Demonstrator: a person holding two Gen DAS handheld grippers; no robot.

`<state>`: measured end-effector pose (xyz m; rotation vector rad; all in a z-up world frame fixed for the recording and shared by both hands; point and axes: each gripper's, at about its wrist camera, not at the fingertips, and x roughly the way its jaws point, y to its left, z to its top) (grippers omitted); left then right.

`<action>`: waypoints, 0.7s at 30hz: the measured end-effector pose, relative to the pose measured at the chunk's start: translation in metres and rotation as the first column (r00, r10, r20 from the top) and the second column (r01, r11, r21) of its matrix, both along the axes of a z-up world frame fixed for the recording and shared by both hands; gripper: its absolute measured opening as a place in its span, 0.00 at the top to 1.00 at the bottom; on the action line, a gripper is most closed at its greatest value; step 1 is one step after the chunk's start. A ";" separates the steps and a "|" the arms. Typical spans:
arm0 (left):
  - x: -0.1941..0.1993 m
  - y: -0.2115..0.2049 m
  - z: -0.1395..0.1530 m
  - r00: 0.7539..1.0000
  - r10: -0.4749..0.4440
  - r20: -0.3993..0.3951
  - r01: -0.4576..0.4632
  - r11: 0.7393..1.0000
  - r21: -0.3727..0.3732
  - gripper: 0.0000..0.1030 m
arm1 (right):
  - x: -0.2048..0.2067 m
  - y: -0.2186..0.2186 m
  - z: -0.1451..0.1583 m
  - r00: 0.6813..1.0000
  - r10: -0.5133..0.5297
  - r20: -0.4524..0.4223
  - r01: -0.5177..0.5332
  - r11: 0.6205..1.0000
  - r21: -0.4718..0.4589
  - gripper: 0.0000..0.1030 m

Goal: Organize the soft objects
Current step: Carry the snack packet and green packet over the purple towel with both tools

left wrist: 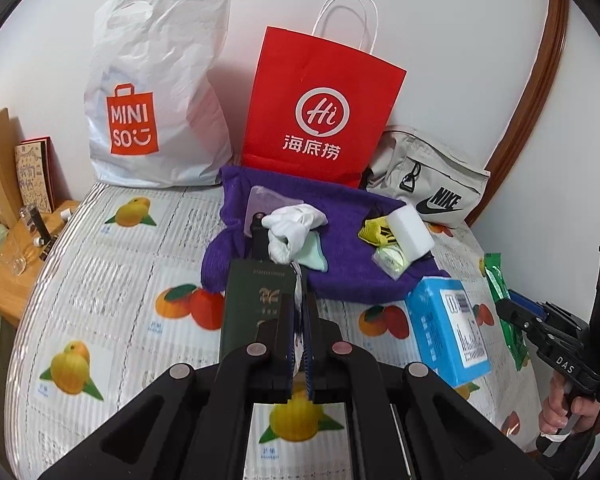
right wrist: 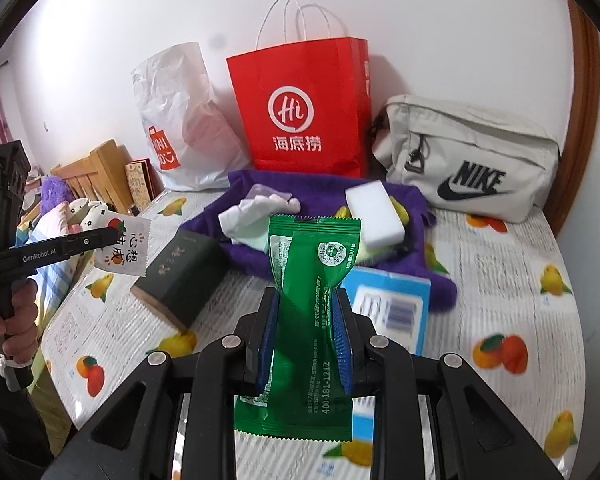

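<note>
Meanwhile, both grippers are loaded above the bed (right wrist: 520,280): the right gripper (right wrist: 306,340) pinches a green sachet (right wrist: 316,280), the left gripper (left wrist: 299,344) a small white packet (right wrist: 122,246). Next likely calls for dropping each into the red paper bag (right wrist: 300,120) at the bed's far edge.

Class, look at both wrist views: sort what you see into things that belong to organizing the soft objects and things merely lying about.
Belong to the job:
green packet, clamped in the right gripper
white sachet, held by the left gripper
purple towel
white cloth
white sponge

Lying about:
dark green box
blue box
red paper bag
Nike pouch
</note>
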<state>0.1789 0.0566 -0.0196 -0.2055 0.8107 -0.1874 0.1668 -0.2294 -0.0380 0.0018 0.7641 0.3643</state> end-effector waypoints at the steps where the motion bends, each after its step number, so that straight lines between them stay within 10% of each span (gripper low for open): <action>1: 0.004 0.000 0.001 1.000 -0.002 0.001 0.002 1.000 0.004 0.96 | 0.005 0.001 0.000 1.000 0.001 0.000 -0.001 1.000 0.001 0.74; 21: 0.077 -0.008 0.009 1.000 -0.011 0.018 0.011 1.000 0.005 0.96 | 0.091 0.020 -0.006 1.000 -0.005 -0.014 0.005 1.000 -0.020 0.74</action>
